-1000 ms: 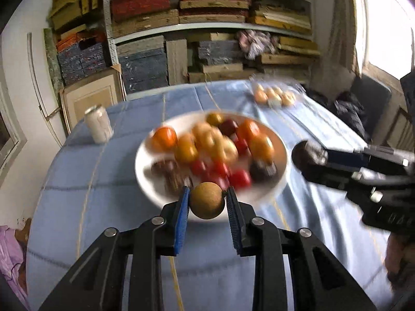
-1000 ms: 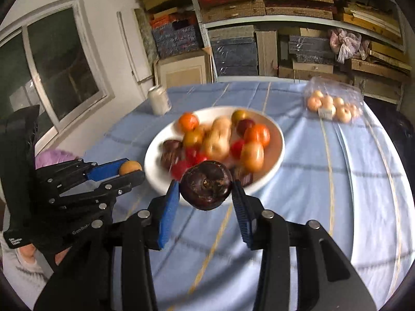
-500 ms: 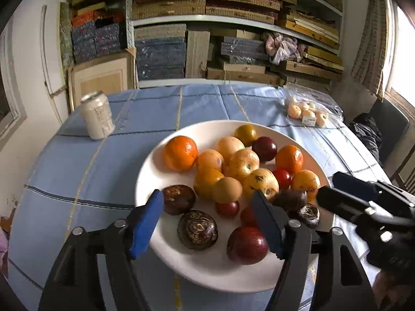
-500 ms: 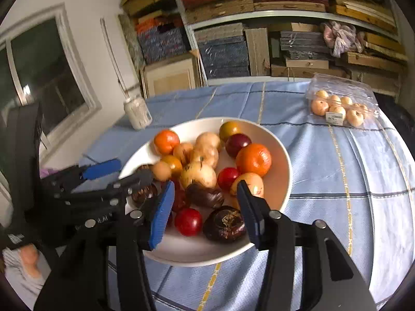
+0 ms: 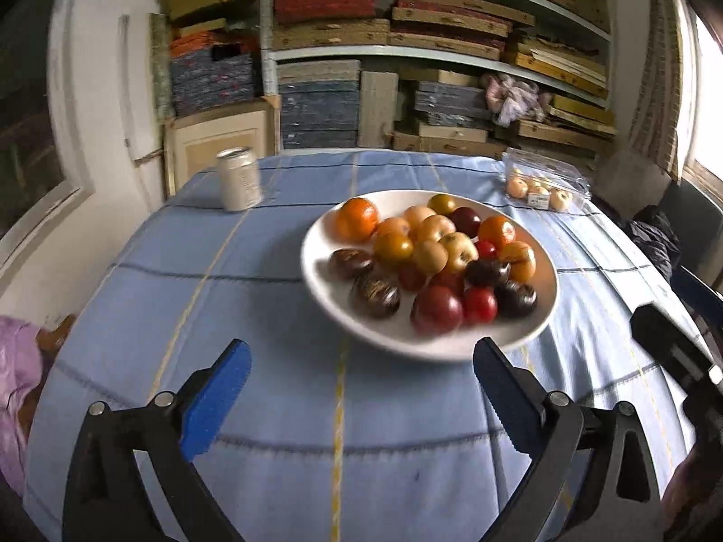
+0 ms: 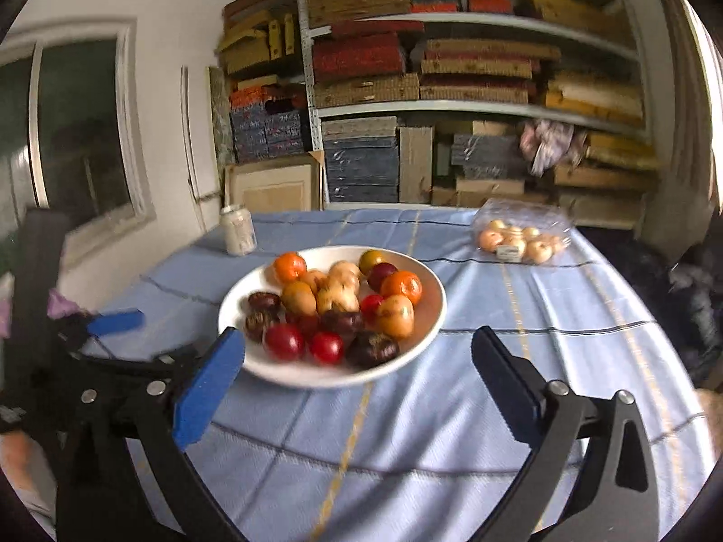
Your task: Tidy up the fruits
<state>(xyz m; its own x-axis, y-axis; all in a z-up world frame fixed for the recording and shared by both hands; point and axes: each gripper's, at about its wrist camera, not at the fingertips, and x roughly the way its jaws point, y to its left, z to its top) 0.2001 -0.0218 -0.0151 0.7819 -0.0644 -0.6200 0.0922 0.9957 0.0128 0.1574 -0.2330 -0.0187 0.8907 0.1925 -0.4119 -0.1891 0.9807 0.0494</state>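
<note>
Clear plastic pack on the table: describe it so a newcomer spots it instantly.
Start at the round table with the blue cloth and find the white plate piled with fruit. Past the plate, toward the shelves on the right, lies the clear plastic pack. Unlike the loose plate fruit, its small pale fruits sit boxed under a white label.

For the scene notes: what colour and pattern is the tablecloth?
The tablecloth is light blue with thin dark and yellow grid lines, clearest in the right wrist view.

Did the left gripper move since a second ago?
Yes. The left gripper, jaws opening and empty, pulled back from the white fruit plate.
</note>
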